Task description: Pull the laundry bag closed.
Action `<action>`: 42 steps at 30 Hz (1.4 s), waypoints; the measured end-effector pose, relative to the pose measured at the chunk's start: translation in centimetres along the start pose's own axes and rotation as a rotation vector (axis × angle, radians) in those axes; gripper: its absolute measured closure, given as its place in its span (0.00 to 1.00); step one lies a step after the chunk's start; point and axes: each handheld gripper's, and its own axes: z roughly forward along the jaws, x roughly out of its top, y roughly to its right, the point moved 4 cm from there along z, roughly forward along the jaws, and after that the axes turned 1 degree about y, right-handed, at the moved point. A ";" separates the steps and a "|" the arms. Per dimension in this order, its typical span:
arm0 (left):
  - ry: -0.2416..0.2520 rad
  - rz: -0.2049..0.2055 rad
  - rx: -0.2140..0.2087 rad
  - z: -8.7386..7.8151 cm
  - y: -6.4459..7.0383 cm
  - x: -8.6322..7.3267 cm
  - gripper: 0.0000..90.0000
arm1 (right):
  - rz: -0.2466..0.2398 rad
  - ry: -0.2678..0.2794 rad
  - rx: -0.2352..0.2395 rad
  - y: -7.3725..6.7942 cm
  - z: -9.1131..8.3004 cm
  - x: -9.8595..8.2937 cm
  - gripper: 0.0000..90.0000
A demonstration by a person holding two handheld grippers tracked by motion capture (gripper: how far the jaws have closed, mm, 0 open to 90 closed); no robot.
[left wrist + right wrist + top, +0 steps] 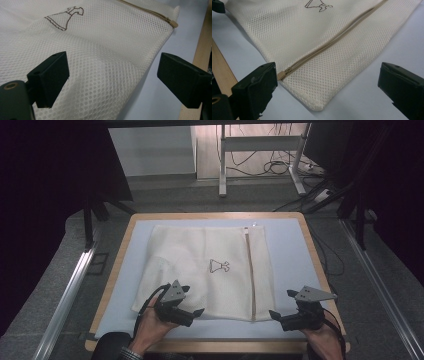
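Both wide open, empty: left gripper [186, 306] over mesh bag [200, 270], right gripper [281, 305] near zip [329, 42], probably for grasping corners.

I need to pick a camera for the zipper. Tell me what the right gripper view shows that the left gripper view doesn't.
Right gripper view alone: the zipper's near end at the bag's rounded near corner, between the open right claw jaws.
Left gripper view alone: the zipper's far end by the far corner, beyond the open left claw.
Both: the cream mesh bag, its dress print, the pale blue mat and the wooden table edge.
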 end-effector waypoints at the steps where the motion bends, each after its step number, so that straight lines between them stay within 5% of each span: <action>1: 0.000 0.002 -0.003 0.1 0.0 0.0 0.14 | 0.001 -0.002 0.001 0.0 0.0 0.0 0.03; 15: -0.008 0.033 -0.020 1.0 0.7 0.4 0.26 | -0.036 -0.047 0.013 -0.4 0.5 -0.2 0.03; 42: -0.008 0.050 -0.059 2.7 1.1 0.8 0.38 | -0.017 -0.093 0.037 -1.0 1.6 -0.4 0.02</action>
